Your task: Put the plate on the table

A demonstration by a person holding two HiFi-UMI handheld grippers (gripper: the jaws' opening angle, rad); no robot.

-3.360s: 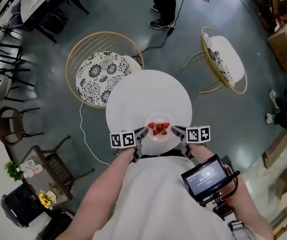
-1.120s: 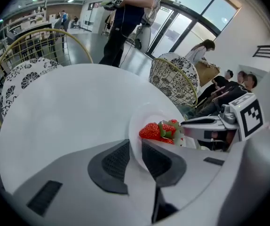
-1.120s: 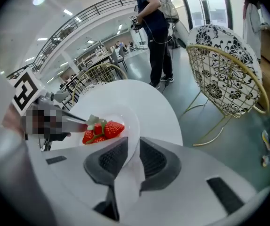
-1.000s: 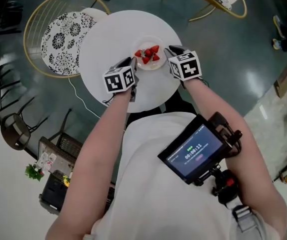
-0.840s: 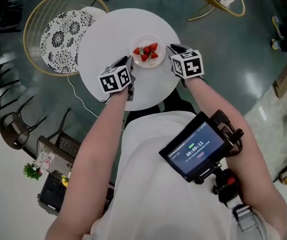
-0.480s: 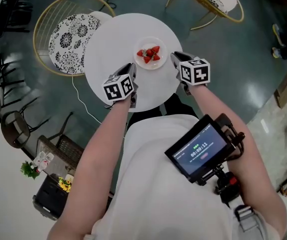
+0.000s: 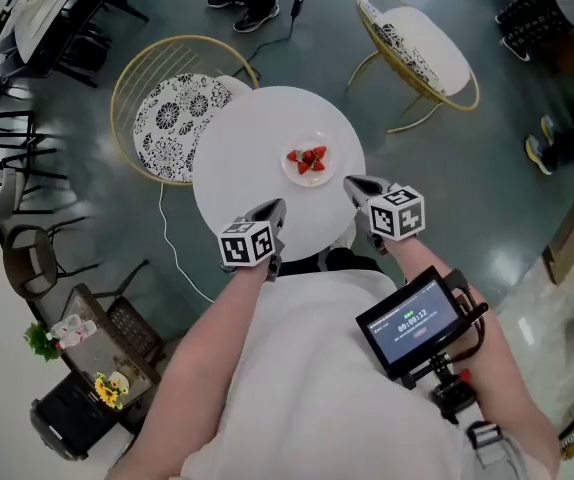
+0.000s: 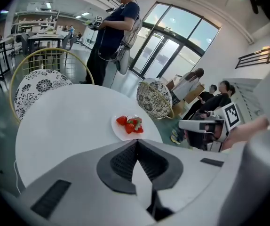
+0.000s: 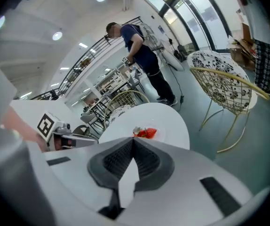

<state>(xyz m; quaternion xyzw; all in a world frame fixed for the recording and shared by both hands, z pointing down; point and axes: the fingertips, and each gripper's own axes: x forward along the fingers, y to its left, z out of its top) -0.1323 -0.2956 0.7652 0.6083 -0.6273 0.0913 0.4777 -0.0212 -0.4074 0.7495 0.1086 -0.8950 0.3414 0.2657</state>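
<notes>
The plate sits flat on the round white bench, a little right of the middle of the head view, with nothing touching it. Judged from that, the placing itself looks done. It is a small, round, glossy white plate with a shallow rim, and a cluster of red strawberries with green tops is heaped at its centre. It reads as glazed ceramic or hard plastic (I cannot tell which), so it is probably stiff, fairly light and smooth enough to slide between hard jaws. If it is ceramic it could chip, and the loose berries would roll if it were tipped. The sensible hold would be on the bare rim at two opposite sides, one tool to each, with the plate kept level. The left tool hangs below and left of the plate near the bench's lower edge, well apart from it. Its own view shows the two dark pads meeting at their tips with nothing between them, and the plate lying beyond on the bench. The right tool hovers at the bench's lower right edge, near the plate but clear of it, its jaws likewise pressed together and empty. A wire chair with a patterned cushion stands at the upper left.
</notes>
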